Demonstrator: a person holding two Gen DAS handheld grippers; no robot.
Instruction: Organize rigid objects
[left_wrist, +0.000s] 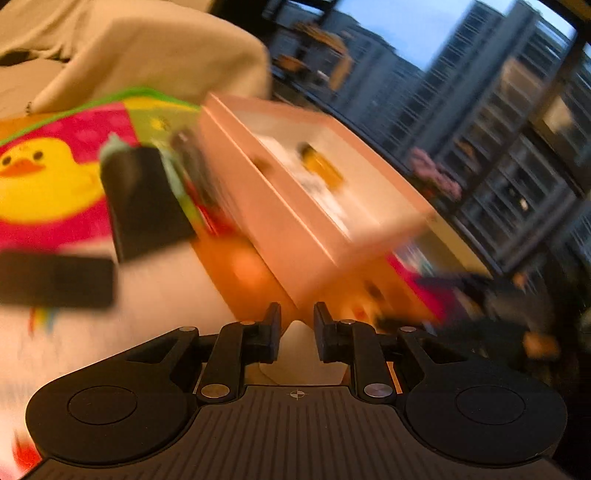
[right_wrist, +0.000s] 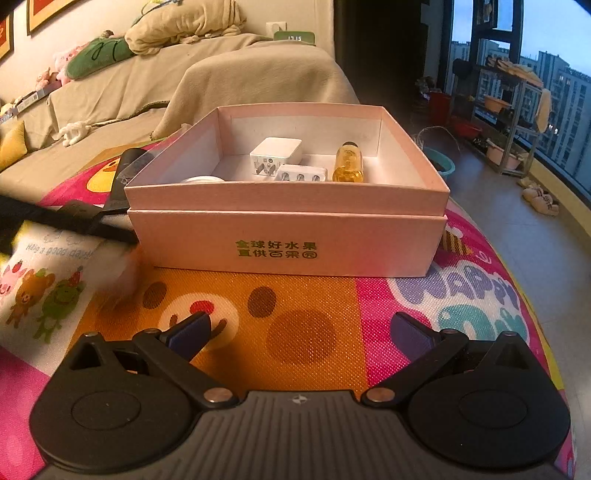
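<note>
Currently mid-sort: pink box on play mat, charger and amber bottle inside. Left gripper nearly shut, seemingly on a pale, blurred item. Right gripper wide open, empty. Next: carry item over rim, release.

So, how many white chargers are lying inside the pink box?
2: a bigger white charger near the back wall, a smaller one just in front. The pink box's front wall may hide others.
</note>
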